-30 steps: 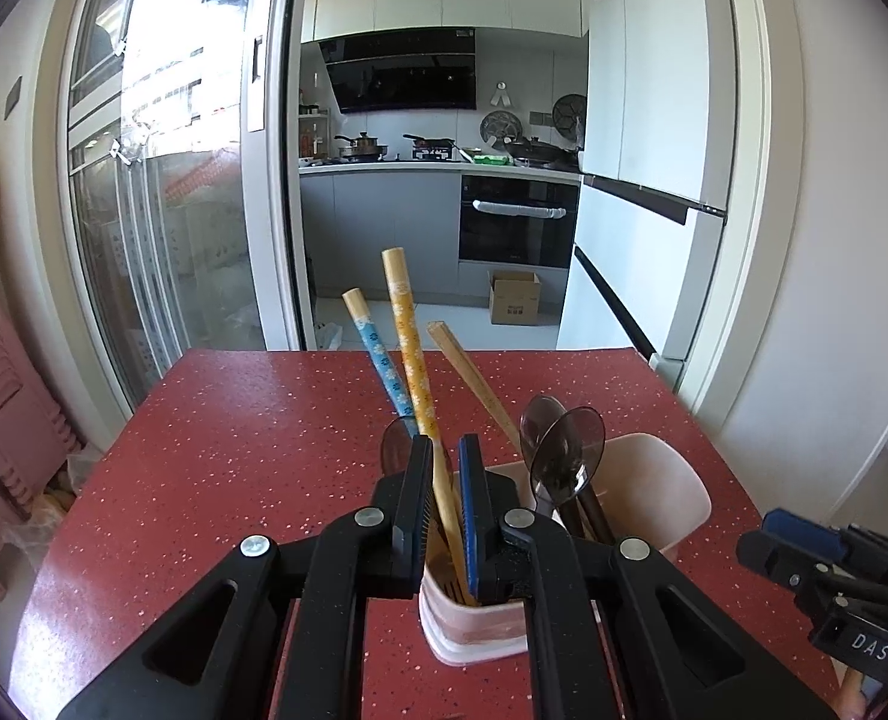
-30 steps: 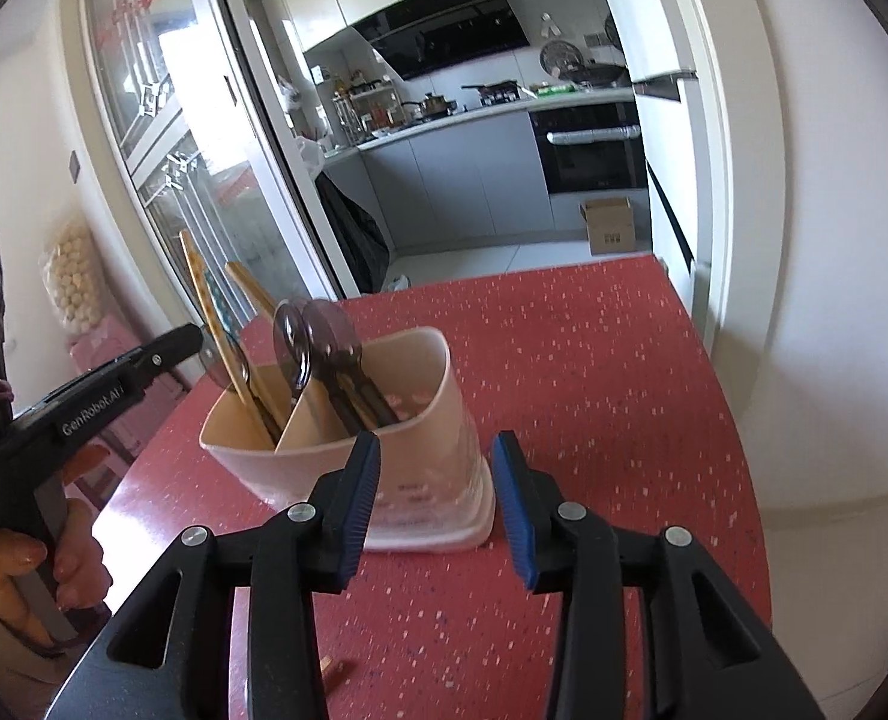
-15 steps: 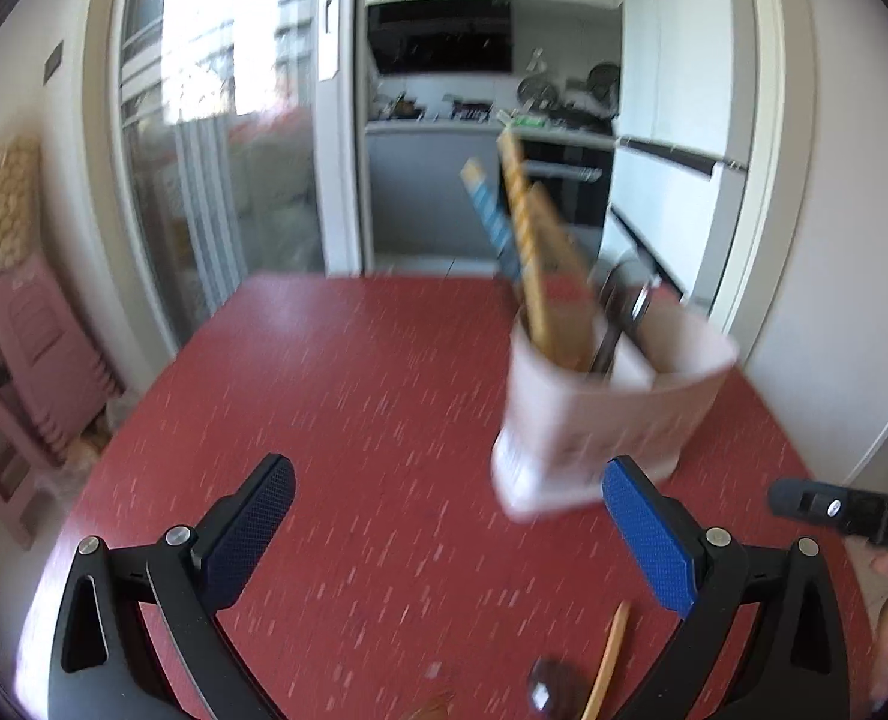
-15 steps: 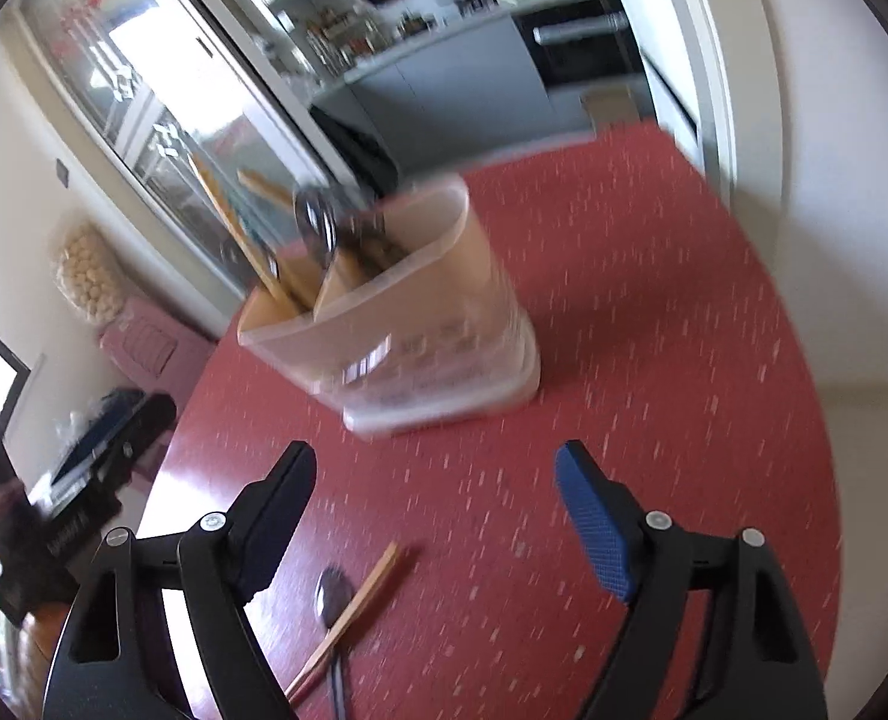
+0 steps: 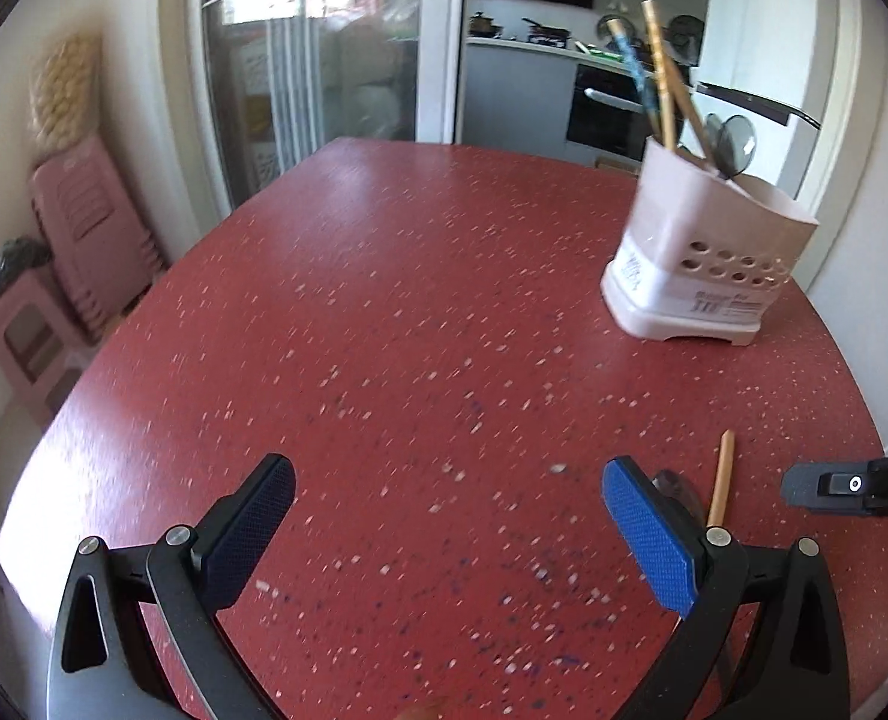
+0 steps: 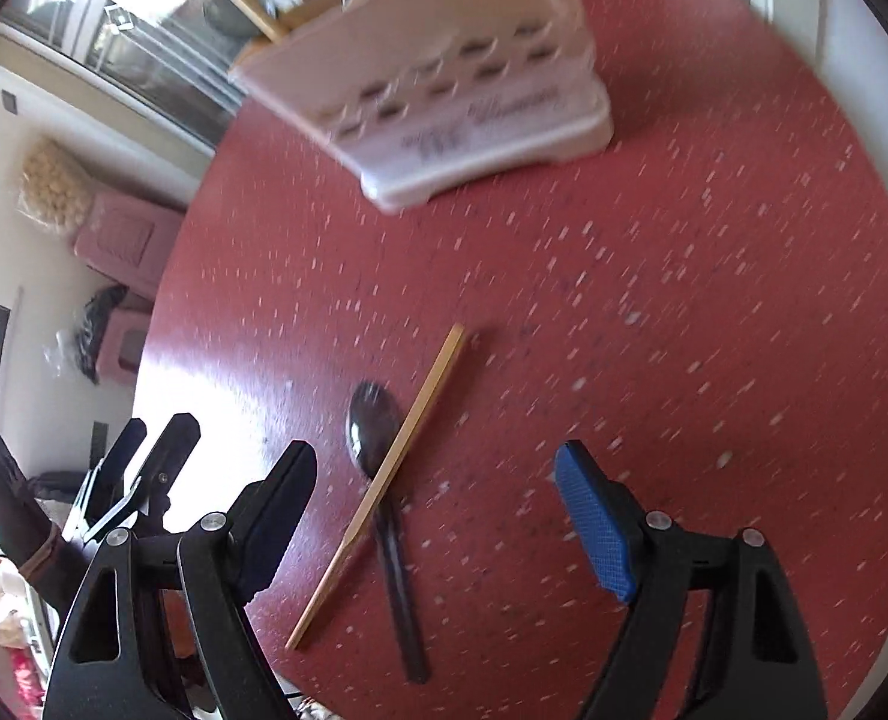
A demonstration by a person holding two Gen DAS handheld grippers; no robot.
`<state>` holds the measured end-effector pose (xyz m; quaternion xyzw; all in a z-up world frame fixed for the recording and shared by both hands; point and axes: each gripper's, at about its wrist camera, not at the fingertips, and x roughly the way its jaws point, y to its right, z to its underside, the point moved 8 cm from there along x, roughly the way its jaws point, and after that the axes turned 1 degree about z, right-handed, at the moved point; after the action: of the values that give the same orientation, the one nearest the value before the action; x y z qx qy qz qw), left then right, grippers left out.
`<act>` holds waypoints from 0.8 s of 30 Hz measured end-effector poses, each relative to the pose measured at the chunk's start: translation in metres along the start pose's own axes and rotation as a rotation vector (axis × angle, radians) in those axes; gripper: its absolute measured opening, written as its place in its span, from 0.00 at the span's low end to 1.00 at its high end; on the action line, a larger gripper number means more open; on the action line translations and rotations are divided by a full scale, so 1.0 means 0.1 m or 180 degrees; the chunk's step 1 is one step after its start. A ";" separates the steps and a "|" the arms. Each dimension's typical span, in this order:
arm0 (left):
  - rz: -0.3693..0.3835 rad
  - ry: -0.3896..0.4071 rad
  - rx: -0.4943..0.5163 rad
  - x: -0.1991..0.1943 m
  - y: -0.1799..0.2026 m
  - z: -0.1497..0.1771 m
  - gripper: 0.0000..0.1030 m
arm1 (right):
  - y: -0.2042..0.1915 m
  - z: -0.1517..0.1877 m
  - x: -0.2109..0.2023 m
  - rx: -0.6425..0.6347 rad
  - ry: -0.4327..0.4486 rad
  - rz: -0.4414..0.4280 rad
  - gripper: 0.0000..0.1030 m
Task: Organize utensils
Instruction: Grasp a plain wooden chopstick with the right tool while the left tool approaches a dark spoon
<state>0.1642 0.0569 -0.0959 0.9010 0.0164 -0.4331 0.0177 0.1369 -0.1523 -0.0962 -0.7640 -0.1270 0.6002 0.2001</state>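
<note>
Both claws are spread wide w/ nothing between the pads. Left gripper (image 5: 447, 531) hangs over bare red speckled table (image 5: 384, 312), and the right gripper (image 6: 438, 507) sits over the near part of the same table.

The utensil holder (image 5: 702, 264), pale pink plastic w/ rows of round holes low on its side, stands upright at the far right of the table, well apart from both grippers. There's printed writing on its base band, but it's too blurry to read in either view; looks like script lettering from the right wrist cam and that's all I can say. Inside it: chopsticks (image 5: 660, 72) sticking up tilted (one blue patterned, one yellow, one plain wood) plus spoons in holder (image 5: 729, 141) w/ bowls up, next to them.

Still loose on the table: a single wooden chopstick (image 6: 384, 480) lying diagonal, crossing over a dark spoon (image 6: 378, 438) whose handle points toward the near edge. Both are just in front of the right gripper, closer to its left finger.

Background: pink stools (image 5: 78, 228) stacked at left, kitchen w/ oven (image 5: 612, 108) past the sliding glass door (image 5: 312, 42).
</note>
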 end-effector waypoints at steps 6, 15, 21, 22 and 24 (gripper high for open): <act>0.0066 -0.0065 -0.0136 0.13 -0.05 0.09 1.00 | -0.13 0.09 0.19 0.0093 -0.0185 -0.0008 0.77; 0.0095 -0.0046 -0.0205 0.17 -0.01 0.11 1.00 | -0.14 0.02 0.45 0.0515 -0.0375 -0.0117 0.48; 0.0085 -0.0044 -0.0209 -0.03 -0.13 0.15 1.00 | -0.25 0.04 0.53 0.0343 -0.0396 0.0158 0.24; 0.0088 -0.0050 -0.0209 -0.09 -0.16 0.16 1.00 | -0.24 0.05 0.53 0.0307 -0.0395 0.0220 0.15; 0.0100 -0.0071 -0.0204 -0.12 -0.17 0.17 1.00 | -0.22 0.07 0.55 0.0287 -0.0414 0.0191 0.10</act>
<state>0.1424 0.0729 -0.0976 0.8952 0.0159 -0.4421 0.0536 0.1449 -0.1075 -0.1354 -0.7171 -0.0896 0.6593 0.2075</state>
